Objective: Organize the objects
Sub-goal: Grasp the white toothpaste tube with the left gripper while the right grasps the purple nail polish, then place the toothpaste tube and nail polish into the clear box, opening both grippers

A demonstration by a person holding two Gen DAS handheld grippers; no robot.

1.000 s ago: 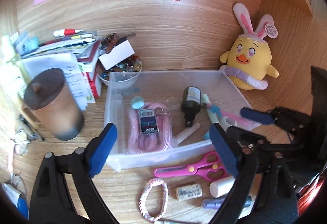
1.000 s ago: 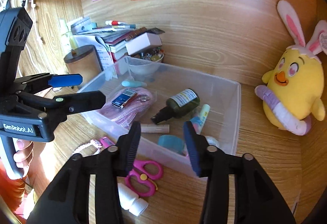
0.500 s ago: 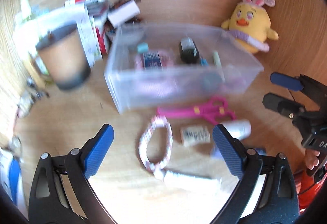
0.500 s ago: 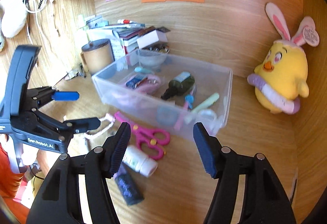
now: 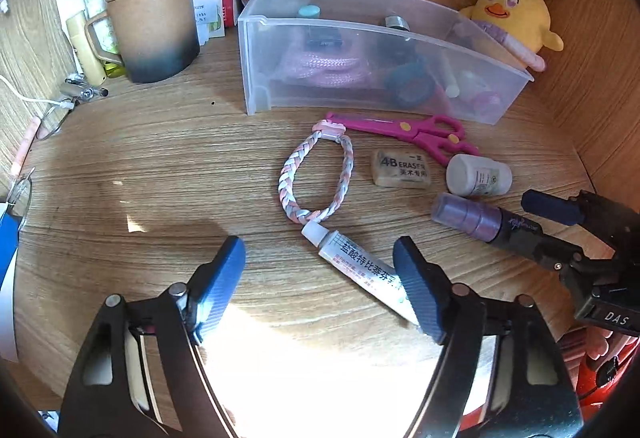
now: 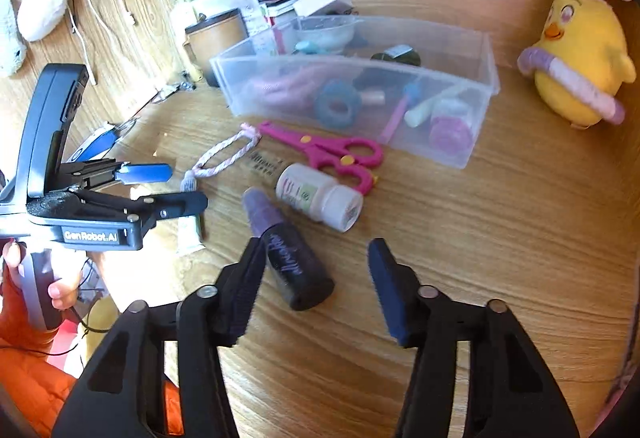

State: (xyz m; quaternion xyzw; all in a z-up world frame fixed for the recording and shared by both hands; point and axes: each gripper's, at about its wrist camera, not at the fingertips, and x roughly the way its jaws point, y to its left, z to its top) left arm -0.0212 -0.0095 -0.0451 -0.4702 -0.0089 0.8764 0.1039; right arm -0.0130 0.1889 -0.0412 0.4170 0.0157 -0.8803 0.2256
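A clear plastic bin (image 5: 360, 38) (image 6: 460, 150) holds a pink cord, a tape roll and other small items. In front of it on the desk lie pink scissors (image 5: 404, 130) (image 6: 324, 150), a braided bracelet (image 5: 316, 178) (image 6: 224, 154), an eraser (image 5: 402, 168), a white bottle (image 5: 478, 176) (image 6: 320, 196), a dark purple bottle (image 5: 480, 220) (image 6: 286, 250) and a white tube (image 5: 360, 266). My left gripper (image 5: 320, 278) is open, its fingers either side of the tube's near end. My right gripper (image 6: 316, 286) is open around the dark bottle's base.
A brown lidded mug (image 5: 152, 22), bottles and stacked papers stand at the back left. A yellow plush chick (image 5: 516, 6) (image 6: 580, 66) sits at the back right by the wooden side wall. Cables and a small pen lie at the left edge.
Both grippers have pulled back from above the bin and dropped toward the loose items in front. The left now sits by the tube, the right by the dark bottle.
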